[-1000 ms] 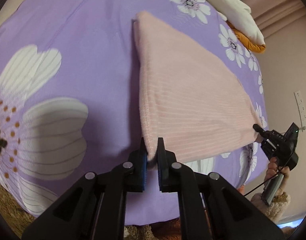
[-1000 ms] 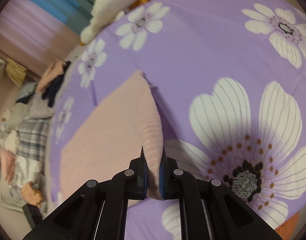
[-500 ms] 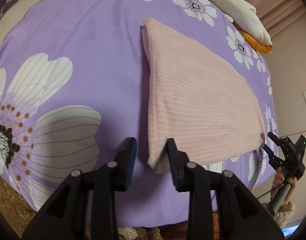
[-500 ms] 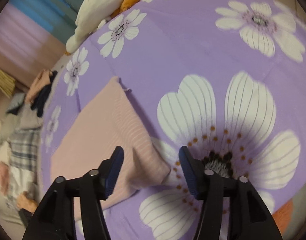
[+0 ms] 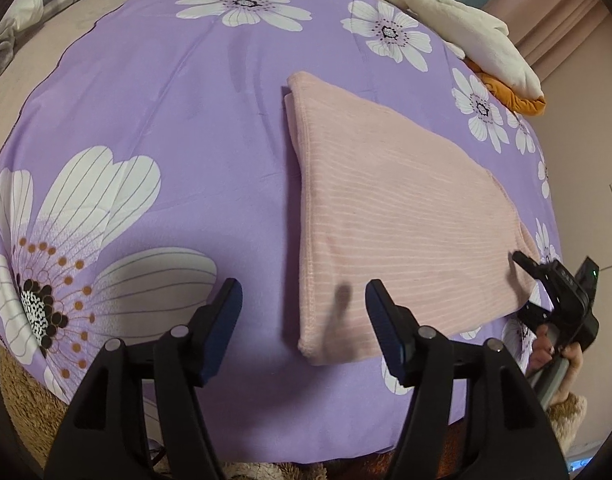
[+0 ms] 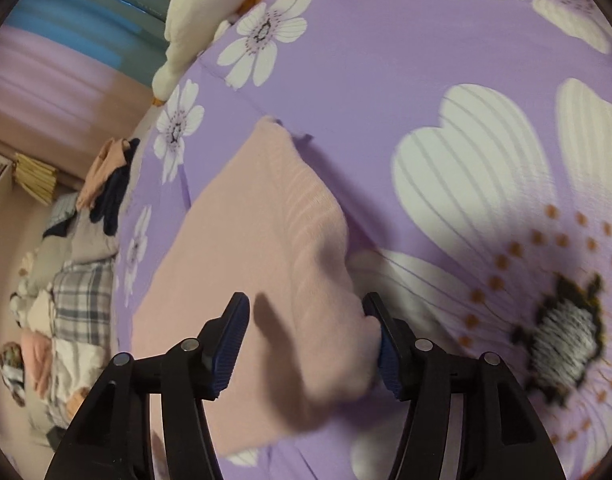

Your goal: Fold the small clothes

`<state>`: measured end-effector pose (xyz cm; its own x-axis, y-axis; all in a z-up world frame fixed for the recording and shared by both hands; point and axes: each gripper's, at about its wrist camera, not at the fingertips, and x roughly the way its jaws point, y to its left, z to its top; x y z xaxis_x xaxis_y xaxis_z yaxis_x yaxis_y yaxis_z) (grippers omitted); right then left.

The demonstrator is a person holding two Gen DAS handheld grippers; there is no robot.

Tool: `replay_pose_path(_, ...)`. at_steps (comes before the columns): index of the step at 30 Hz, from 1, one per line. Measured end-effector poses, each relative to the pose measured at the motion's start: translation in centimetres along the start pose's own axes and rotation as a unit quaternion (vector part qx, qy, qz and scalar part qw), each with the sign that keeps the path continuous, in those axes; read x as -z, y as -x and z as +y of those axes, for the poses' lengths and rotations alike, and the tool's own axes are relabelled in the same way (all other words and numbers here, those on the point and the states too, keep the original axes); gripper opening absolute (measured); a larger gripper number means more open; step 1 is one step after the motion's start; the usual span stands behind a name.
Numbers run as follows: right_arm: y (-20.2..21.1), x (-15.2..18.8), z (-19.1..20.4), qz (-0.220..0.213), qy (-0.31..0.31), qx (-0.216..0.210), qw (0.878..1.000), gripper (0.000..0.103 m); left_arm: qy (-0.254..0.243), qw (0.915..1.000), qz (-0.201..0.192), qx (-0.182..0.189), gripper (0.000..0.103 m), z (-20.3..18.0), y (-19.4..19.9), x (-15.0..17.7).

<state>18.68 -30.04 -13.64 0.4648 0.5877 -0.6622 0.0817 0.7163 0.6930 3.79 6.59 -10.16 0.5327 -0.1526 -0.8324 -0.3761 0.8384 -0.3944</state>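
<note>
The left gripper (image 5: 304, 304) is seen angled steeply down at the bed, its jaws spread apart and opening further, with the near corner of the pink garment (image 5: 390, 216) lying flat on the sheet in the gap between the blue-padded fingers (image 5: 222, 320); neither pad is pressed on the cloth. The right gripper (image 6: 306, 320) is tilted down less steeply and its jaws are likewise held apart. In the right wrist view a raised fold of the pink garment (image 6: 266, 248) is seen between the fingers, and the cloth appears to brush the right-hand pad (image 6: 380, 344), while the other pad stands clear of it; nothing is clamped.

In the left wrist view the right gripper (image 5: 524, 286) is seen at the far right corner of the garment, carried in a hand (image 5: 546, 350) from which a fuzzy tan sleeve (image 5: 568, 412) emerges at the edge of the bed.

The garment is laid folded on the purple floral sheet (image 5: 178, 128), a stitched edge running along its left side and faint stripes across its top layer. A cream and orange bundle of cloth (image 5: 478, 44) is piled at the far edge of the sheet, well apart from the garment. A heap of other clothes (image 6: 70, 280), among them a plaid piece, is seen beyond the sheet in the right wrist view.
</note>
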Motion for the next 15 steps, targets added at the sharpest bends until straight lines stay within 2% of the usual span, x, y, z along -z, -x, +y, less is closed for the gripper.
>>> replay_pose_path(2,-0.4,-0.2,0.6,-0.013,0.007,0.016,1.000,0.048,-0.004,1.0000,0.000,0.000,0.064,-0.1,0.1,0.0)
replay_pose_path(3,-0.4,-0.3,0.7,-0.015,0.010,0.024,1.000,0.033,-0.006,1.0000,0.000,0.001,0.064,-0.3,0.1,0.0)
replay_pose_path(4,-0.5,-0.4,1.0,-0.018,0.014,0.030,0.999,0.026,-0.007,1.0000,0.000,0.001,0.064,-0.3,0.1,-0.1)
replay_pose_path(9,1.9,-0.3,2.3,-0.062,0.021,0.021,0.998,0.020,-0.014,0.9999,-0.007,0.000,0.064,-0.7,0.7,-0.4)
replay_pose_path(15,4.9,-0.5,2.7,-0.088,0.023,0.017,0.996,0.018,-0.019,0.9998,-0.010,0.004,0.066,-1.1,1.0,-0.6)
